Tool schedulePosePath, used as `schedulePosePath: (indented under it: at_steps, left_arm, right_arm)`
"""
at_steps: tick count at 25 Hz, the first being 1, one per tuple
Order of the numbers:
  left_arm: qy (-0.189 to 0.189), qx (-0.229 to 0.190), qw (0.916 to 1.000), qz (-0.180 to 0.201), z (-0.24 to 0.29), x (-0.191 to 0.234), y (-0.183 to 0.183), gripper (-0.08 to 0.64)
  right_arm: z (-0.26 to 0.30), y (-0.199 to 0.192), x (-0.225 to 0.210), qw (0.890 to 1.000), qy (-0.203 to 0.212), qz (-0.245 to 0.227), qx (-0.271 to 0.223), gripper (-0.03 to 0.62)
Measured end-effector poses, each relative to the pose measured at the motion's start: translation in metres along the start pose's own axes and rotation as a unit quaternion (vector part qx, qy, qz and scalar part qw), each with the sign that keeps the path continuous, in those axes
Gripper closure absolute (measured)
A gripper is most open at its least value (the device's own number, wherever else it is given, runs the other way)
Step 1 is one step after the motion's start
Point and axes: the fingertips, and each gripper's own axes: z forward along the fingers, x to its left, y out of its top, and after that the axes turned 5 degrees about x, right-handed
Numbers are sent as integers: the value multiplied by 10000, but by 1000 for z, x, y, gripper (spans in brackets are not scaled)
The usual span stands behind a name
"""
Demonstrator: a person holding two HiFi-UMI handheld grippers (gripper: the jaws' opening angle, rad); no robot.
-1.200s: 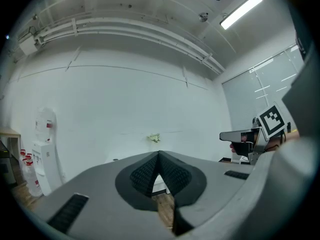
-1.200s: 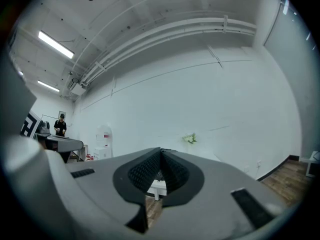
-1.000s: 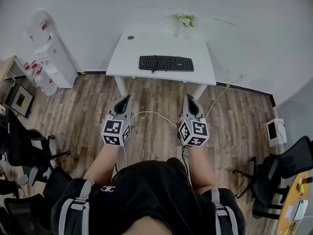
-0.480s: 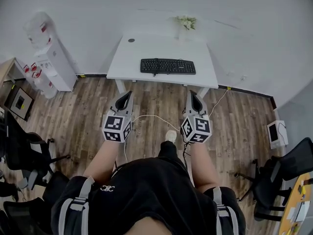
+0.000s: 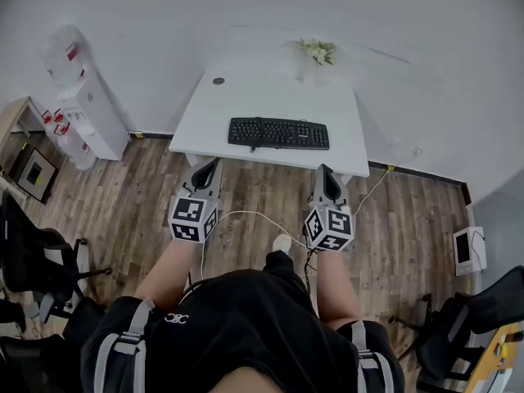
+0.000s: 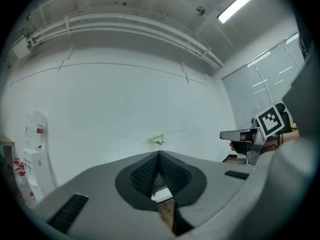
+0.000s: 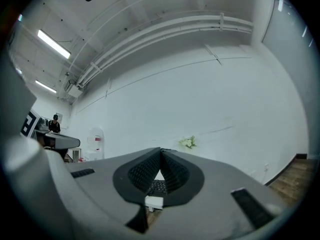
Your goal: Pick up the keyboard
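Status: the pick-up has not begun. The keyboard (image 5: 279, 133) lies flat on the white table (image 5: 246, 97), on the half of the top nearest me, long side parallel to the near edge, untouched. My left gripper (image 5: 215, 163) has its jaws pressed together with nothing between them. It is held level and points at the table, with its tip short of the near edge toward the left end. My right gripper (image 5: 324, 169) is likewise closed tight and empty, level, with its tip just short of the near edge toward the right end. Through the slit below its jaws I can make out the keyboard's keys ahead. Remaining work, in my judgement: close the gap to the table, part both pairs of jaws, take hold of the keyboard and raise it off the top. Count: one keyboard; one table; two grippers. One vase of white flowers (image 5: 315, 54) stands at the table's far right corner. One small dark disc (image 5: 218, 80) sits near its far left corner. One water dispenser (image 5: 86, 109) stands well to the left of the table against the wall.
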Motion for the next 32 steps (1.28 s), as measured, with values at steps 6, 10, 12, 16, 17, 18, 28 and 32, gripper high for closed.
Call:
schedulePosePath:
  at_steps: [6, 10, 12, 16, 17, 18, 28, 32]
  left_arm:
    - [9, 215, 9998, 12, 56, 0, -17, 558]
    - [-68, 459, 9989, -48, 86, -4, -36, 558]
    - [-84, 550, 9984, -69, 102, 0, -43, 558]
    - [-99, 816, 9965, -161, 135, 8, -63, 558]
    - [-84, 878, 9959, -205, 145, 11, -67, 558]
    - [-60, 927, 9953, -256, 156, 15, -70, 558]
    - [321, 1249, 9900, -576, 266, 48, -57, 558]
    - [467, 1315, 9880, -665, 299, 57, -47, 558]
  right_arm:
    - [48, -18, -32, 9999, 33, 73, 99, 588]
    - [70, -29, -51, 9997, 7, 47, 239, 588]
    - [85, -37, -61, 9994, -28, 108, 313, 588]
    - [116, -58, -77, 9984, -73, 146, 542, 588]
    - [125, -64, -81, 9979, -74, 172, 616, 588]
    - [136, -70, -86, 9974, -64, 198, 696, 588]
    - [257, -80, -134, 9918, 279, 223, 1230, 588]
    - [297, -76, -150, 9889, 433, 175, 1412, 588]
